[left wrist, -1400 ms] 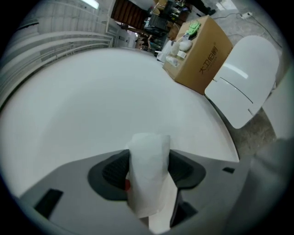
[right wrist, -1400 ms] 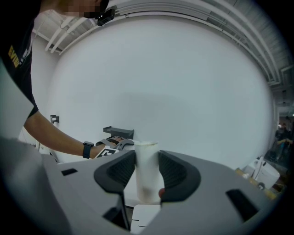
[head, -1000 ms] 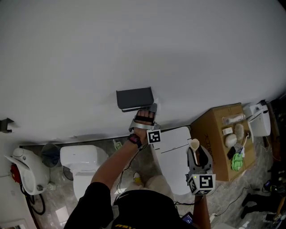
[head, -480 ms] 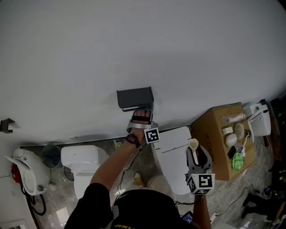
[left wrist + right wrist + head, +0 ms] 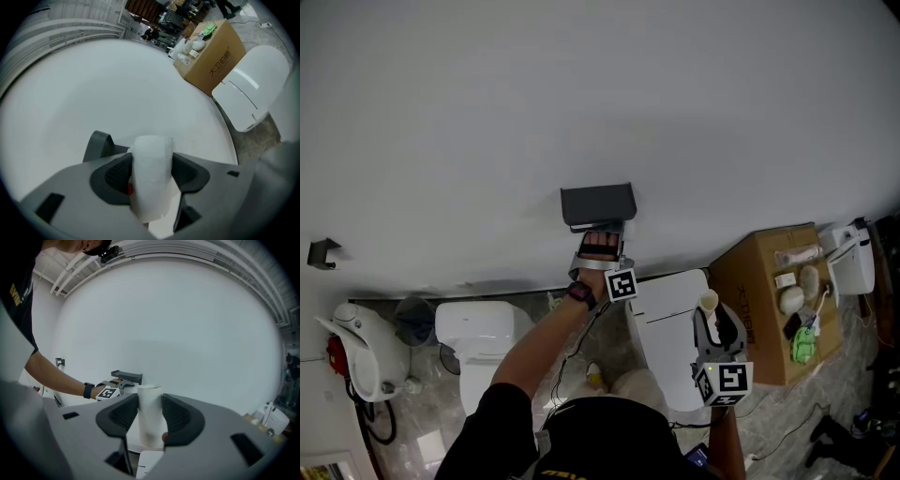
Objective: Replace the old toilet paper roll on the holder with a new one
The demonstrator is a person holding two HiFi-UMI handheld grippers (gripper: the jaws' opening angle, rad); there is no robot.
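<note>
A dark grey holder [image 5: 597, 204] is fixed to the white wall. My left gripper [image 5: 605, 232] is right beneath it and is shut on a soft white toilet paper roll [image 5: 151, 180]. In the left gripper view part of the holder [image 5: 99, 145] shows just behind that roll. In the head view the gripper and the hand hide the roll. Lower right, my right gripper [image 5: 712, 317] is shut on a pale cardboard tube [image 5: 708, 302]. The tube [image 5: 150, 416] stands upright between the pads, away from the holder [image 5: 126, 376].
A white toilet with its lid closed [image 5: 670, 328] stands below the holder, and a second toilet [image 5: 478, 337] is to the left. A cardboard box [image 5: 764, 314] with small items on top sits at the right. A small bracket [image 5: 323, 251] is on the wall at far left.
My left gripper has edged from the holder's right end to beneath it and rolled a little. My right gripper has kept still with the tube.
</note>
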